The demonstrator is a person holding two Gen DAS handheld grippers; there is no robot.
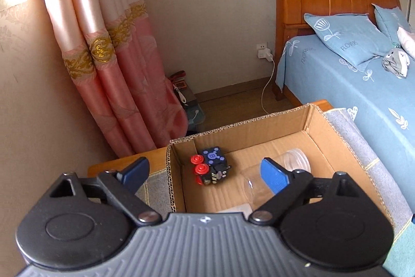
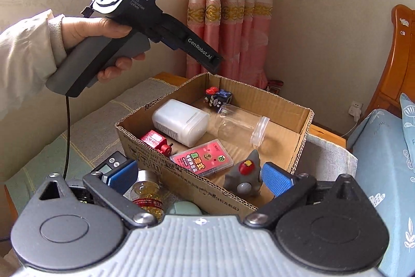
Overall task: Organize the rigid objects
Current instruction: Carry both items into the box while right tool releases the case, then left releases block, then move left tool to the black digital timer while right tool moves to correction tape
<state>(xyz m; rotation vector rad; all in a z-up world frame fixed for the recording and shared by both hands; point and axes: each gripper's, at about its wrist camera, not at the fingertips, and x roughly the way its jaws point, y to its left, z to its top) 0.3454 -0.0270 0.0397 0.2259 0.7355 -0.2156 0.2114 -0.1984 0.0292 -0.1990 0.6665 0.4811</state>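
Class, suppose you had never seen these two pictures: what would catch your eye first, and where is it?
Probably the open cardboard box at the centre, holding a clear jar lying on its side and a white container beside it. Above the box's left wall hangs the left gripper, held in a hand.

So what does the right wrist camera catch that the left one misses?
Only the right wrist view shows the white plastic container, pink card case, grey toy figure, red box, capsule bottle outside the box, and the hand holding the left tool. Only the left wrist view shows the bed with its pillow. Both show the cardboard box, the clear jar lying on its side and the dark cube toy.
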